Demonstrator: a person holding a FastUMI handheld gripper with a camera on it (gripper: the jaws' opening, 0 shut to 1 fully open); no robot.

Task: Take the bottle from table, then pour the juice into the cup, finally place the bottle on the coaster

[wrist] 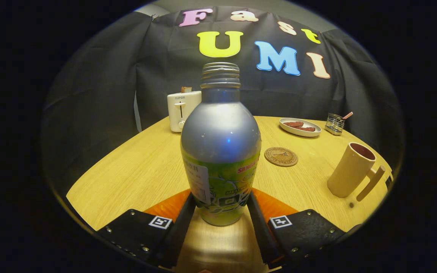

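The bottle [220, 151] stands upright on the desk [135, 170] with its cap off, low between the fingers of the tool [220, 206]. Both fingers lie against the bottle's lower sides, closed on it. From the bottle, the coaster [281, 156] lies near at about 2 o'clock, flat on the desk, apart from everything. The cup [351, 170] stands farther out at 3 o'clock, handle turned toward the tool. A plate [300, 127] with brown pieces sits beyond the coaster at 1 o'clock, a small wire holder [334, 124] just beside it. A toaster [182, 110] stands at 11 o'clock behind the bottle.
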